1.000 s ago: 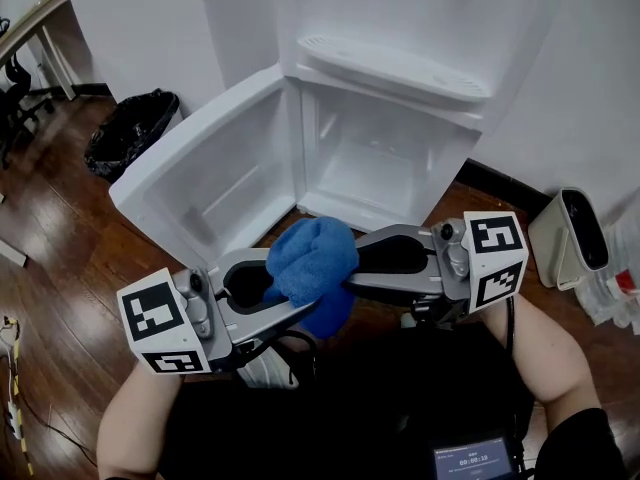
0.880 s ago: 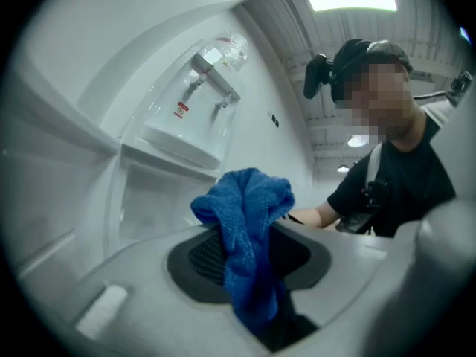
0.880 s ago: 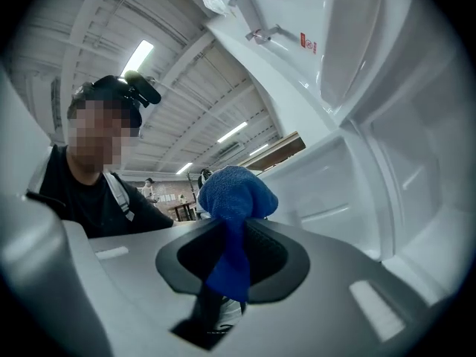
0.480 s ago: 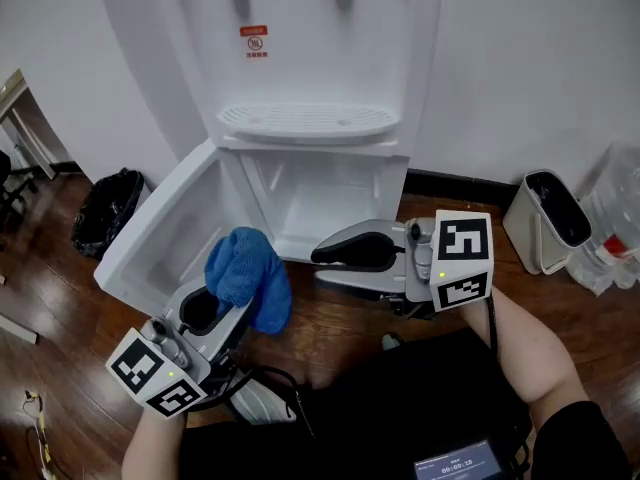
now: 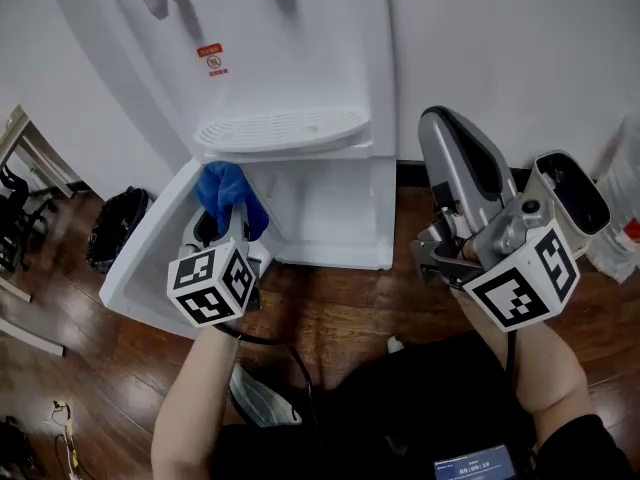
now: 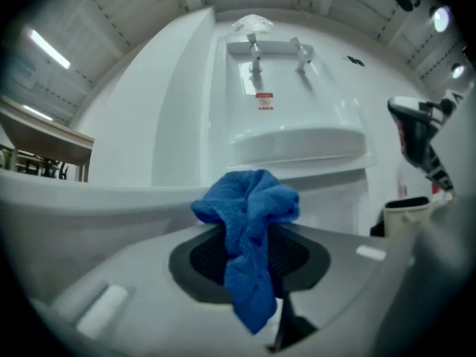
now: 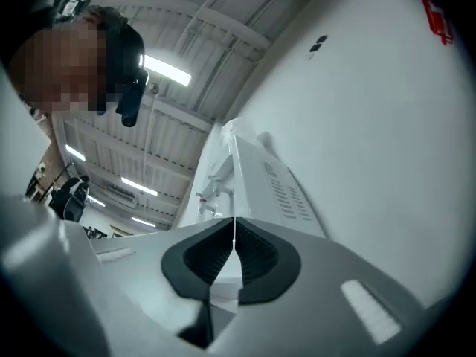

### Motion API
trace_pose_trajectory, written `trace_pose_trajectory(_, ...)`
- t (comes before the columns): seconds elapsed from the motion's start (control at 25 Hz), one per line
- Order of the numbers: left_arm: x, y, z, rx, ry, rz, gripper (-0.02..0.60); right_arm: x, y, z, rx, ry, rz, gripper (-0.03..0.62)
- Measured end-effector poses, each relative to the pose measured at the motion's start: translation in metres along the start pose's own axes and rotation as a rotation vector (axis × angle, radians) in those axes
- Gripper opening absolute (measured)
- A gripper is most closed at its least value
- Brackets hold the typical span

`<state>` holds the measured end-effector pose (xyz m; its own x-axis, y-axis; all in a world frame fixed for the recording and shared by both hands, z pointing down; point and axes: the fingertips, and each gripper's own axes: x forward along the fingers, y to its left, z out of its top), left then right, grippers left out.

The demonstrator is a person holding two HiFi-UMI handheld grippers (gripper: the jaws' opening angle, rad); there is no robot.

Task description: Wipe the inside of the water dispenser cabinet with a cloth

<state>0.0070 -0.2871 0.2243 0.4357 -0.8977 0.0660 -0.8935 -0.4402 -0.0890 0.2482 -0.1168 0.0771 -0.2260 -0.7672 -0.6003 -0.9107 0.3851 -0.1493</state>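
Note:
The blue cloth (image 5: pixel 228 190) is bunched between the jaws of my left gripper (image 5: pixel 222 218), which is shut on it. It is held level at the mouth of the white water dispenser's (image 5: pixel 290 58) open cabinet (image 5: pixel 325 218), beside the door (image 5: pixel 145 263) swung out to the left. In the left gripper view the cloth (image 6: pixel 249 214) hangs over my left gripper (image 6: pixel 251 255), with the dispenser (image 6: pixel 294 125) straight ahead. My right gripper (image 5: pixel 440 123) is raised at the right, pointing up, shut and empty. In its own view my right gripper (image 7: pixel 235 253) has its pads pressed together with the dispenser (image 7: pixel 256 173) behind.
A black rubbish bin (image 5: pixel 113 230) stands left of the open door. A small white bin (image 5: pixel 572 190) sits against the wall at the right. A desk edge (image 5: pixel 25 133) and chair are at far left. The floor is dark wood (image 5: pixel 340 308).
My right gripper let go of the cloth, shut, and swung up to the right. My left gripper carried the cloth away from it to the cabinet opening. The view tilted up.

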Motion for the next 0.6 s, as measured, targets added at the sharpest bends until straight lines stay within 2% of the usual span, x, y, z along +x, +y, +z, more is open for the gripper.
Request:
trace_pose_trajectory(0.12, 0.022, 0.001, 0.004, 0.014, -0.034, 0.060, 0.118, 0.002, -0.003, -0.016, 0.072, 0.051, 0.011, 0.011)
trace_pose_trajectory(0.24, 0.029, 0.002, 0.003, 0.019, -0.057, 0.091, 0.118, 0.005, -0.003, -0.023, 0.100, 0.074, 0.017, 0.008)
trace_pose_trajectory(0.44, 0.031, 0.002, 0.002, 0.045, -0.067, 0.099, 0.118, 0.004, -0.015, -0.018, 0.120, 0.054, -0.027, 0.006)
trace_pose_trajectory(0.6, 0.036, -0.002, 0.001, 0.044, -0.095, 0.141, 0.118, 0.005, -0.022, -0.015, 0.163, 0.039, -0.030, 0.006)
